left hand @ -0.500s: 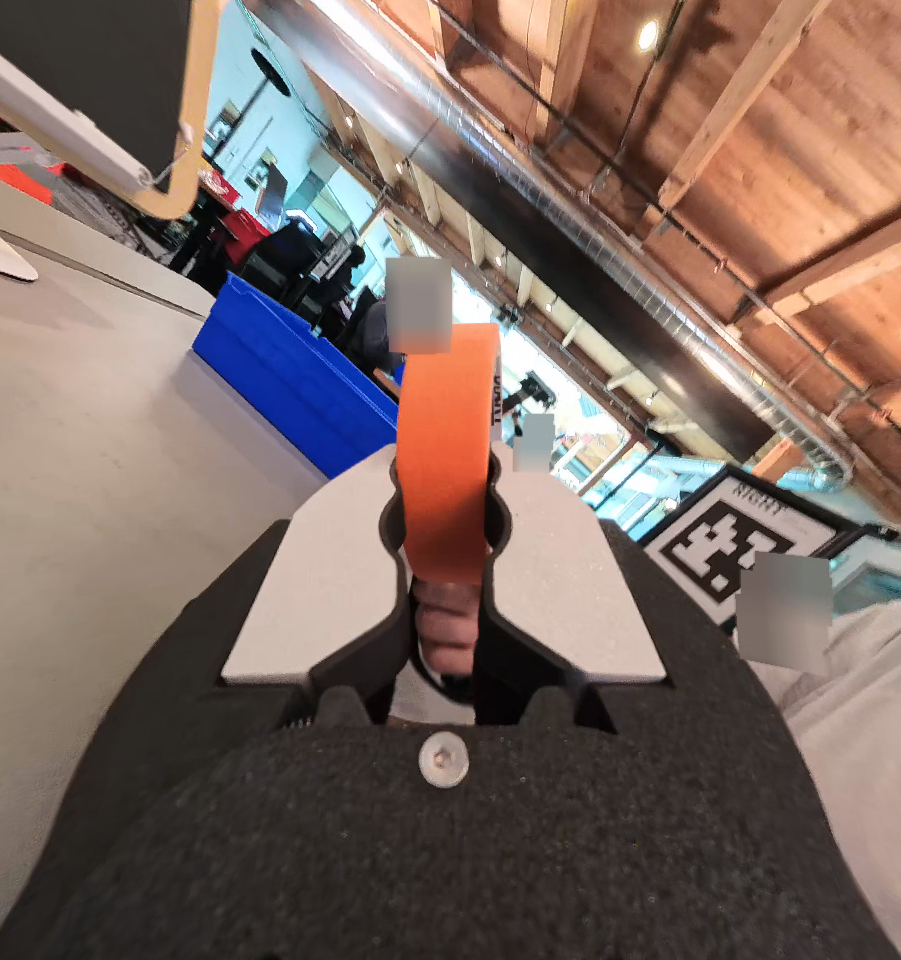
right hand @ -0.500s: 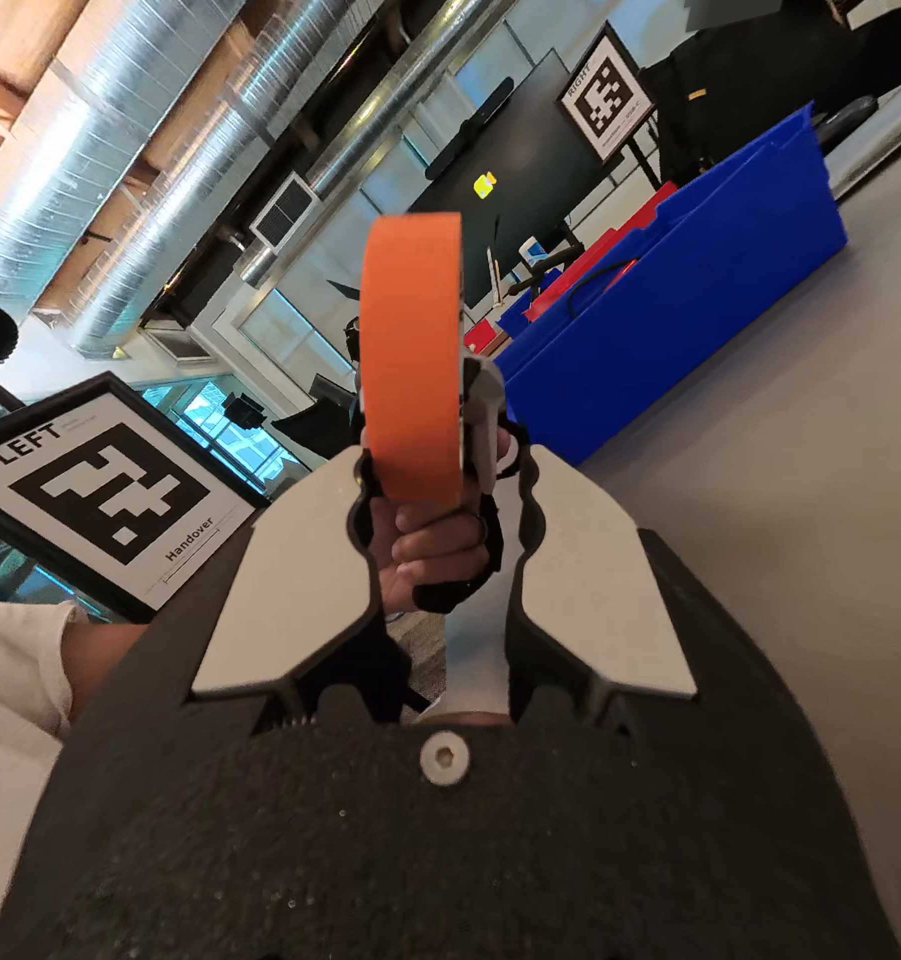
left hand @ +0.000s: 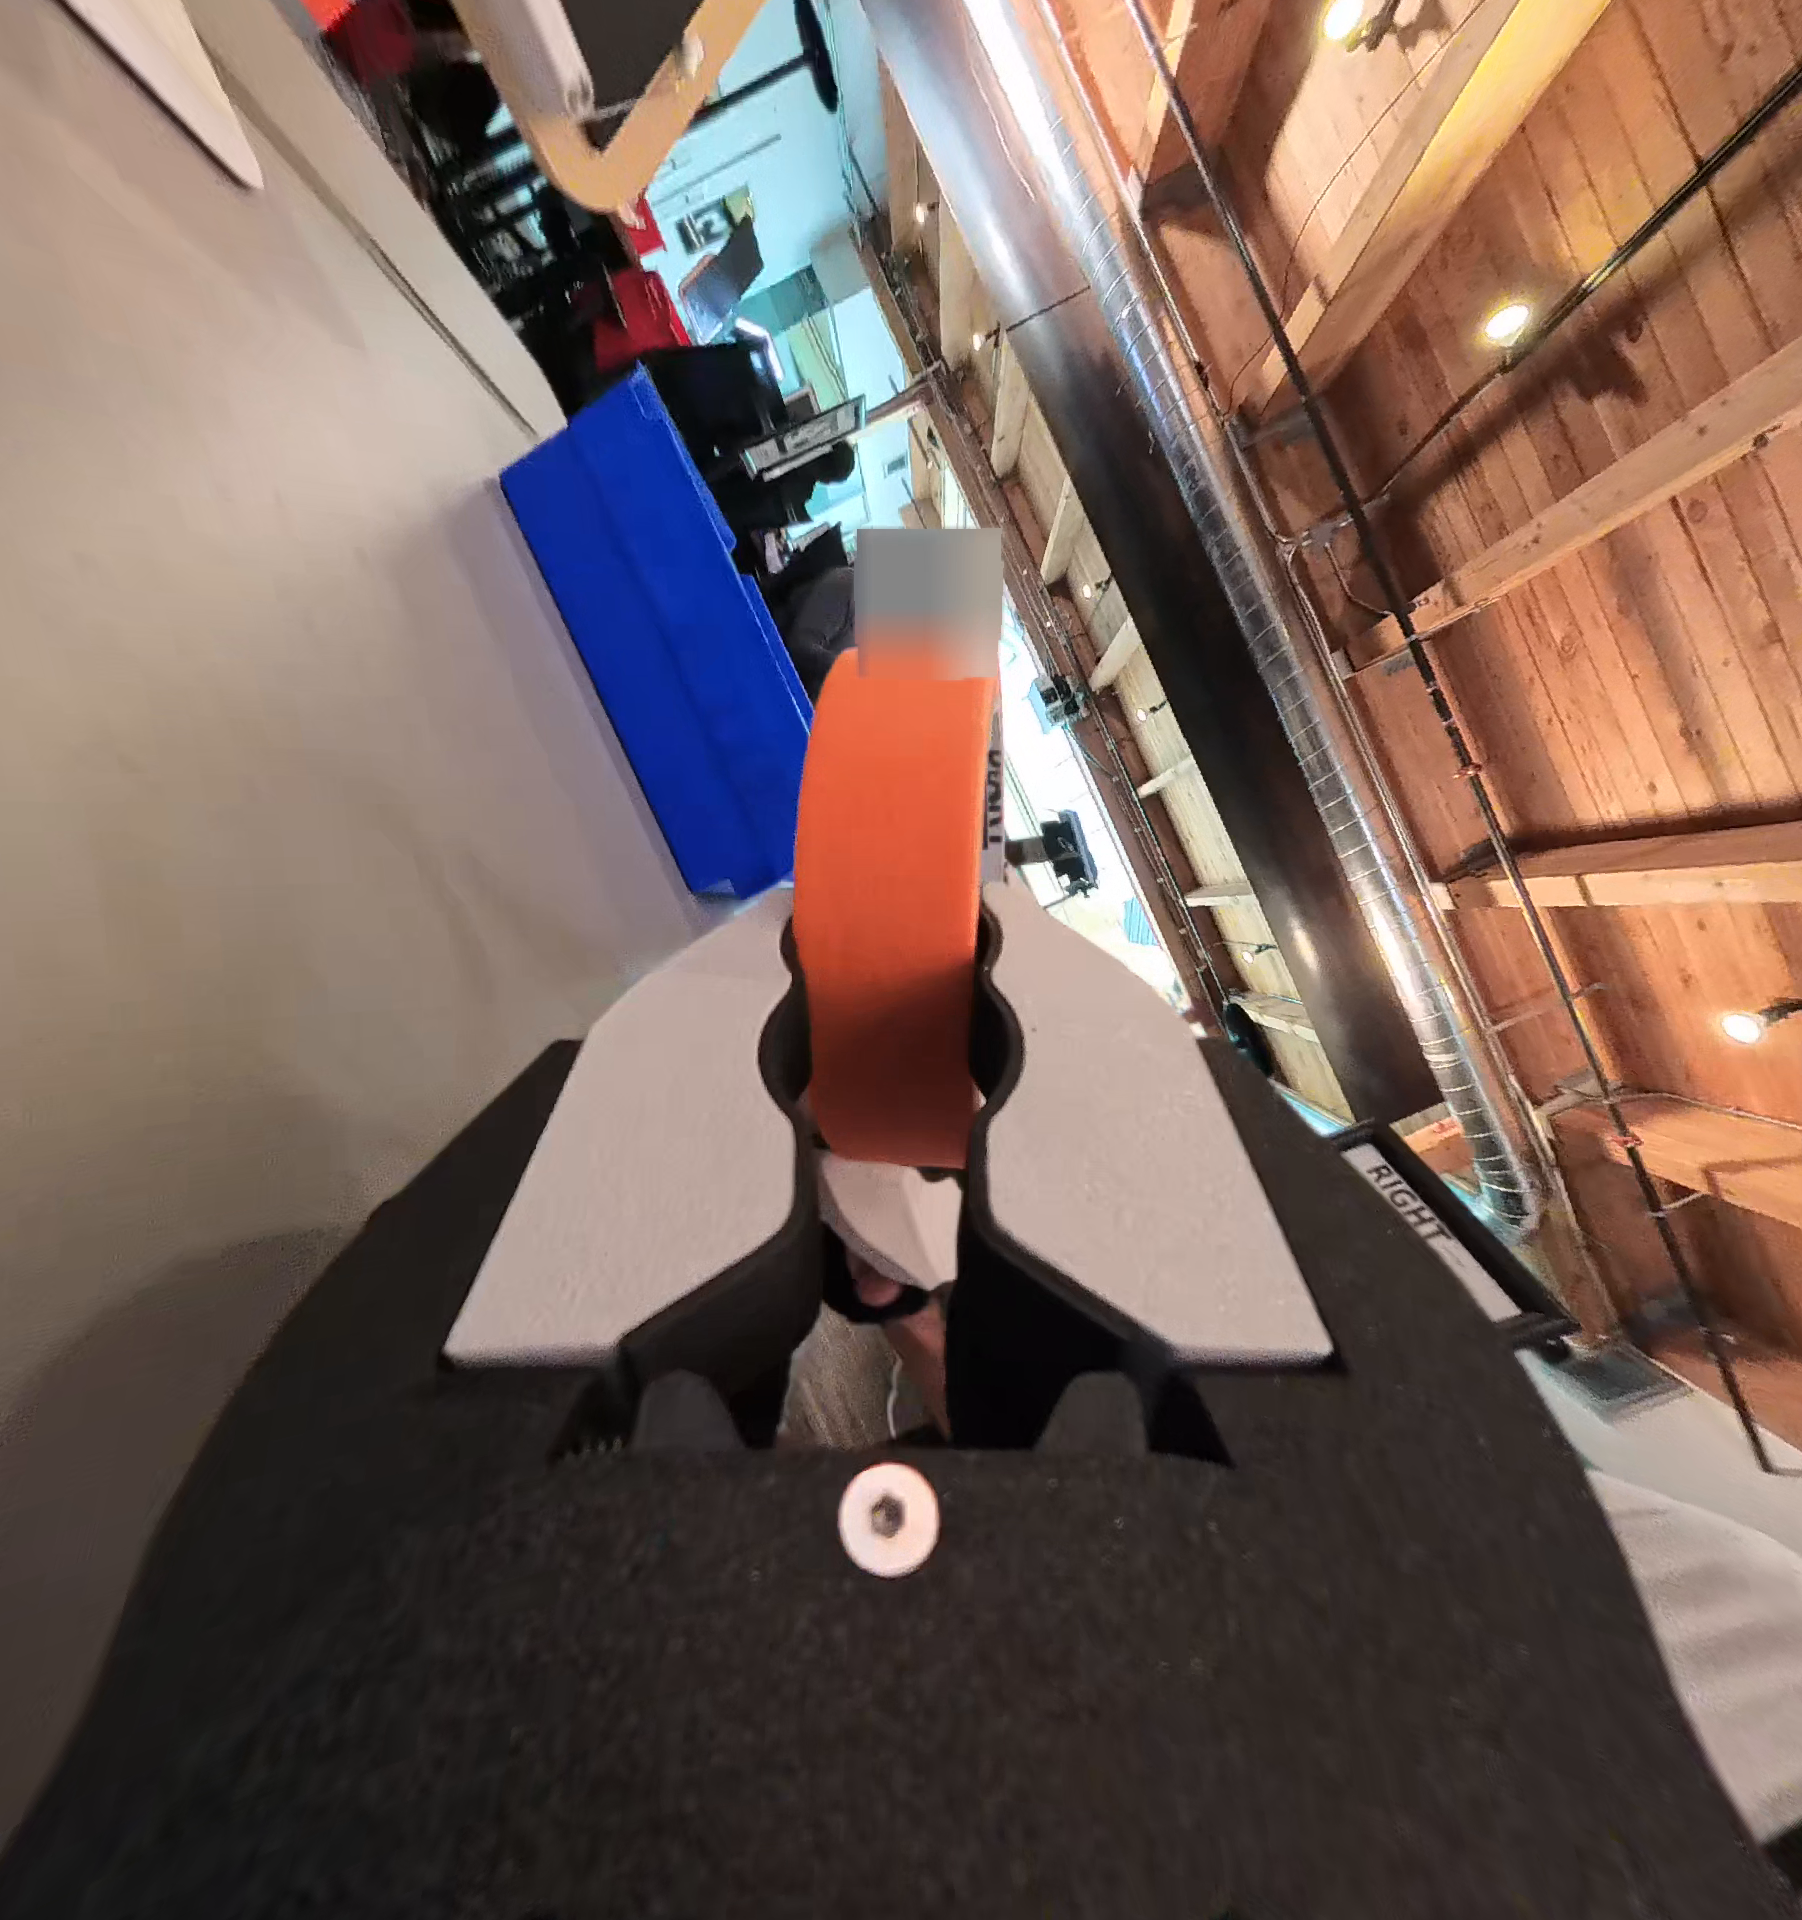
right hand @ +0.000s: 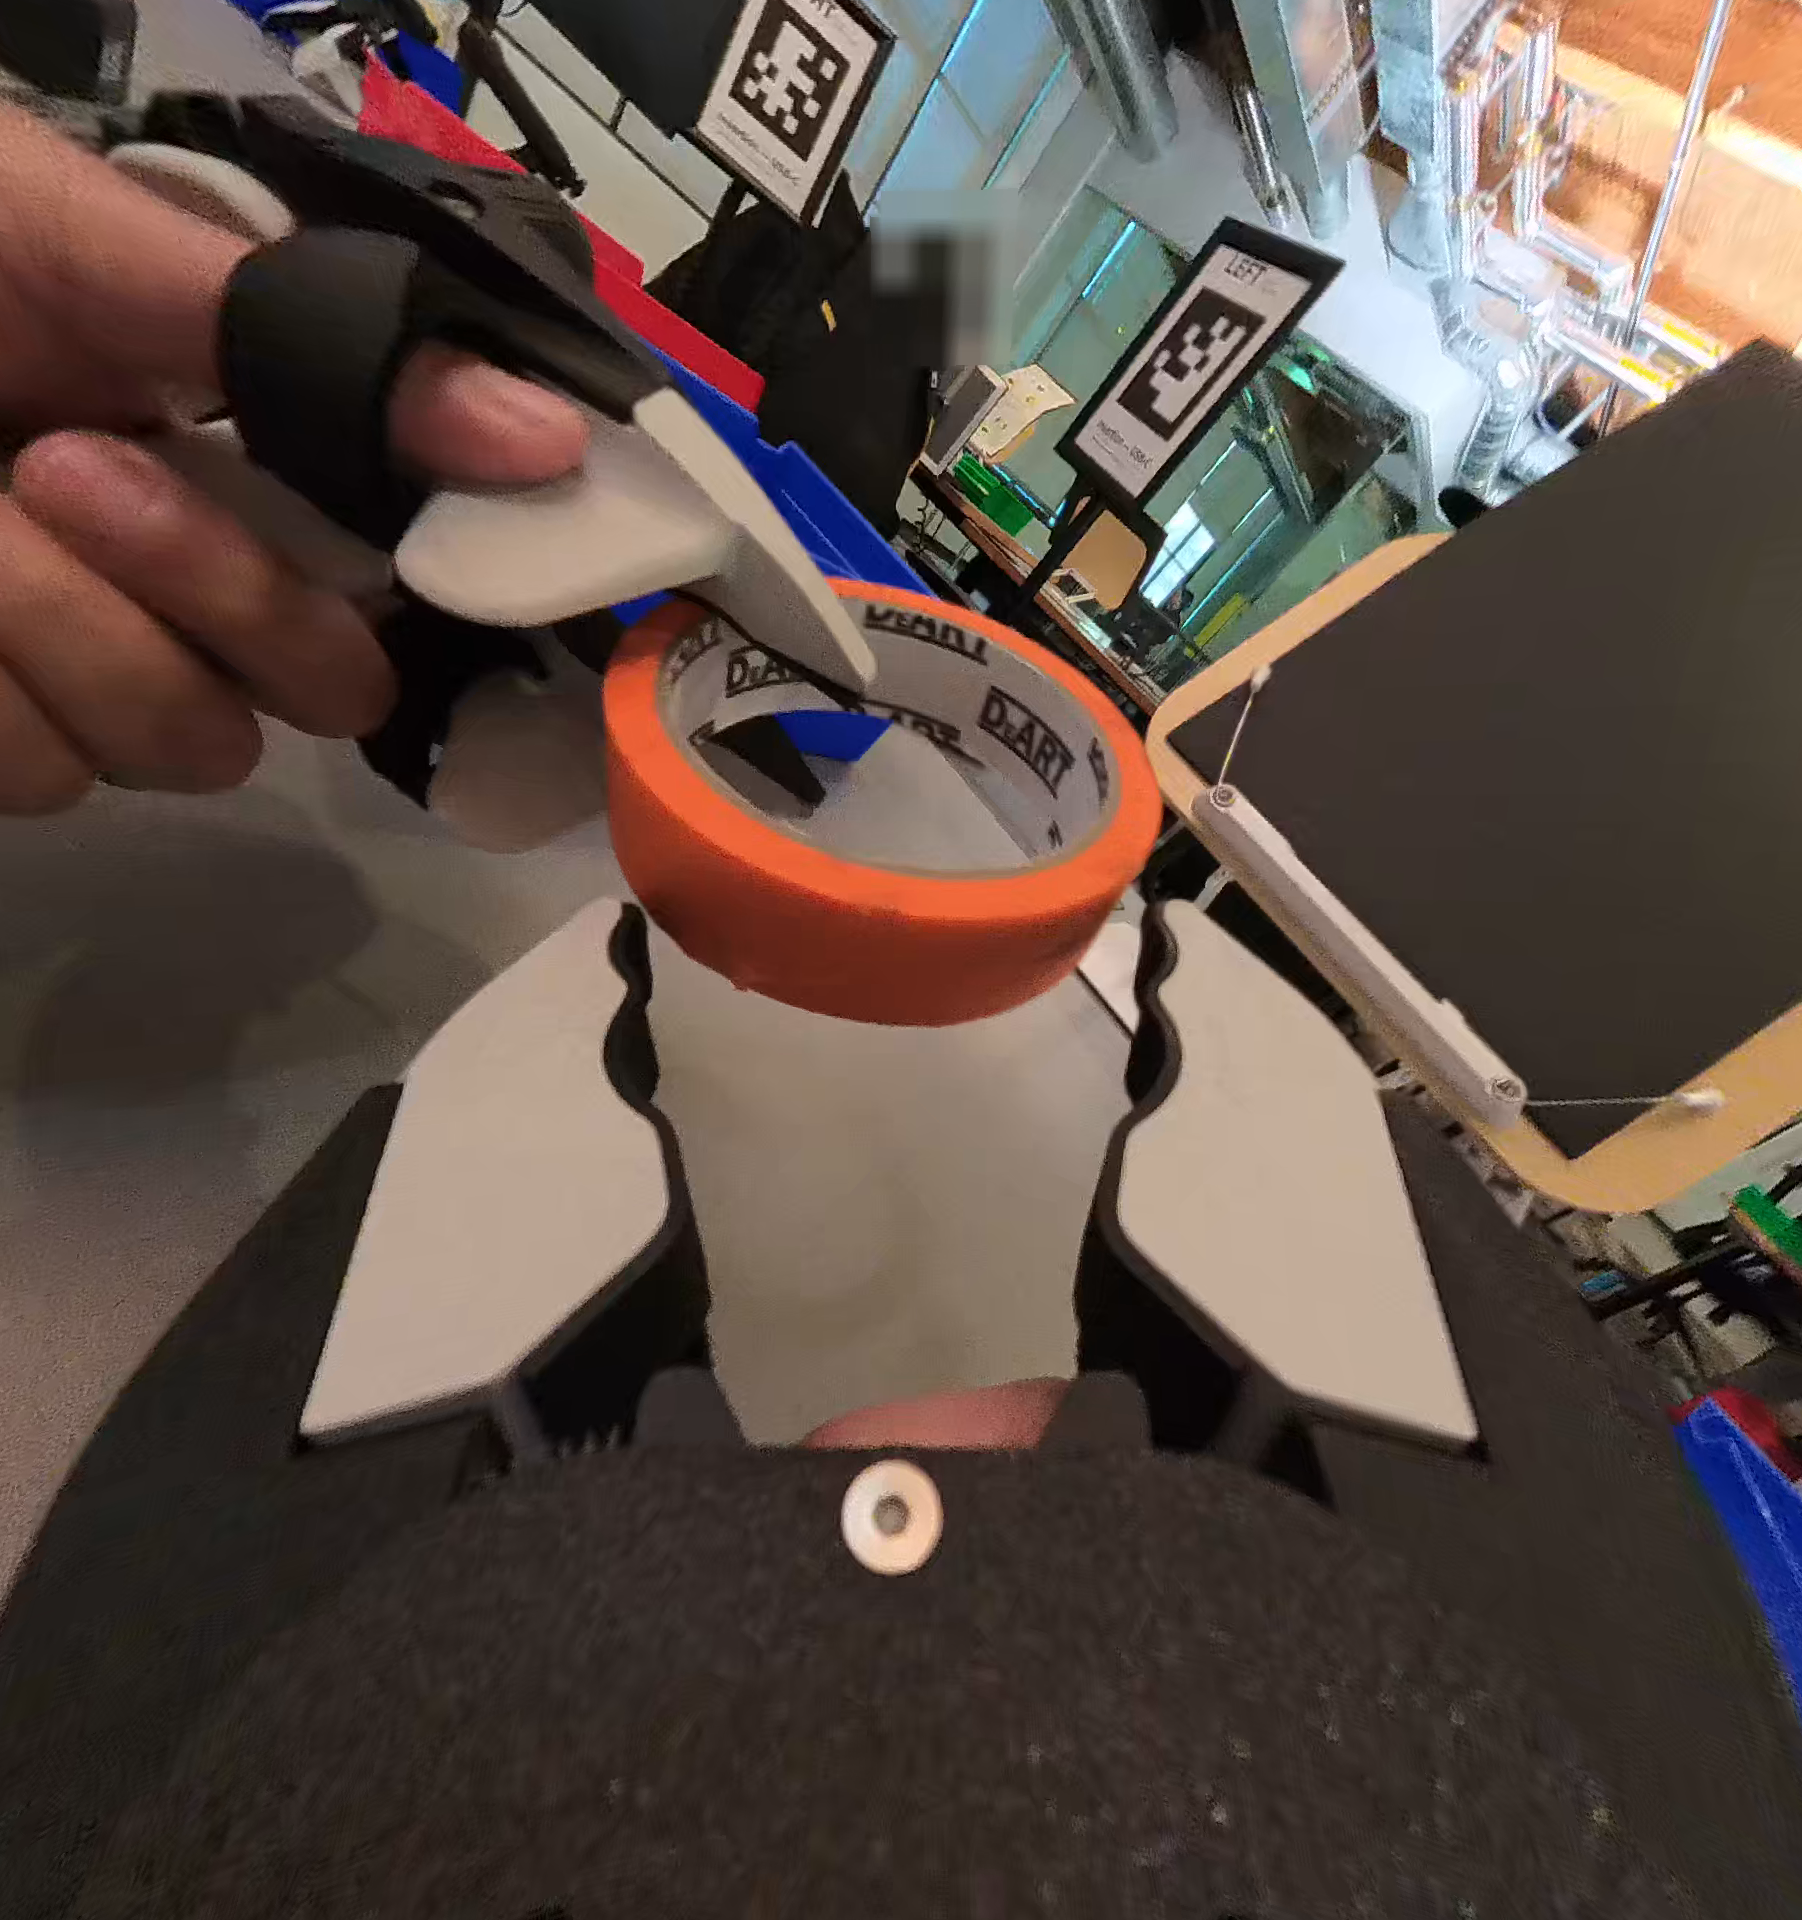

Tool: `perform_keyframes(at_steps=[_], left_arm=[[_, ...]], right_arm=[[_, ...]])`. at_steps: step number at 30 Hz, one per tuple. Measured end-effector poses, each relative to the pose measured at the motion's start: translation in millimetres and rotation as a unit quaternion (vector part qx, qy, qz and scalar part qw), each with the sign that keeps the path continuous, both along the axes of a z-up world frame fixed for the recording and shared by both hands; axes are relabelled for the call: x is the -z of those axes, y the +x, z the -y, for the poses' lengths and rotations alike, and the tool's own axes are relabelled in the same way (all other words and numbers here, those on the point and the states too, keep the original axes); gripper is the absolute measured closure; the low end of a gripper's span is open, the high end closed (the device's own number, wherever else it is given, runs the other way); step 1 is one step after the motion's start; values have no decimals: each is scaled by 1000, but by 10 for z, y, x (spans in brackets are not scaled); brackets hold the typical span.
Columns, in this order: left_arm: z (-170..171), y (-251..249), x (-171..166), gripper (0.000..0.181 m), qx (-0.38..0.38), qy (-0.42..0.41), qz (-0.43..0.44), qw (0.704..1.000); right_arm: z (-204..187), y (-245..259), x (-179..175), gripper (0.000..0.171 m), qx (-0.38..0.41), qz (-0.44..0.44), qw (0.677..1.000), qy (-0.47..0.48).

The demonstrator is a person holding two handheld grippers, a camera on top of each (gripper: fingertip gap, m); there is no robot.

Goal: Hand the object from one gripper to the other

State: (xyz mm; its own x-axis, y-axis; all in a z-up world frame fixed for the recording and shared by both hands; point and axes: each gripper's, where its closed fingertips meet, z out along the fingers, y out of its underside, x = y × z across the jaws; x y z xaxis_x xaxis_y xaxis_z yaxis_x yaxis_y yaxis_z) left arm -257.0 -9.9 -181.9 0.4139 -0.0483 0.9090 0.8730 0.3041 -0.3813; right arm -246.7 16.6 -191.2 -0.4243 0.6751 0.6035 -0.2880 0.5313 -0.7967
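Observation:
An orange tape roll (left hand: 892, 810) with a white printed core is clamped edge-on between the fingers of my left gripper (left hand: 889, 914), which is shut on it. In the right wrist view the roll (right hand: 845, 935) hangs in the air just ahead of my right gripper (right hand: 892, 920), which is open wide and empty, its fingertips either side of the roll's lower edge without touching it. The left gripper comes in from the upper left, held by a hand (right hand: 149, 520); one grey finger (right hand: 731, 551) reaches inside the roll's core and the other is outside the wall.
A grey table (left hand: 201, 727) lies below, with a blue bin (left hand: 648, 644) on it, also showing behind the roll in the right wrist view (right hand: 803, 499). A black panel with a wooden rim (right hand: 1551, 748) is at right. Framed marker boards (right hand: 1198, 364) stand behind. About 4 centimetres separates my left fingertips from my right.
The right gripper has opened wider and swung round, so the roll now shows its open core instead of its edge. The left gripper has tilted and still holds the roll.

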Motion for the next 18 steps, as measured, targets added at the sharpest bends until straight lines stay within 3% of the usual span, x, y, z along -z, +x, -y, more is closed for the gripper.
perform_keyframes(at_steps=[6, 18], left_arm=[[-113, 129, 98, 155, 59, 10, 43, 997], [-182, 179, 147, 155, 77, 16, 46, 996]], right_arm=[[42, 33, 34, 70, -24, 19, 999, -8], [3, 7, 103, 67, -30, 61, 998, -3]])
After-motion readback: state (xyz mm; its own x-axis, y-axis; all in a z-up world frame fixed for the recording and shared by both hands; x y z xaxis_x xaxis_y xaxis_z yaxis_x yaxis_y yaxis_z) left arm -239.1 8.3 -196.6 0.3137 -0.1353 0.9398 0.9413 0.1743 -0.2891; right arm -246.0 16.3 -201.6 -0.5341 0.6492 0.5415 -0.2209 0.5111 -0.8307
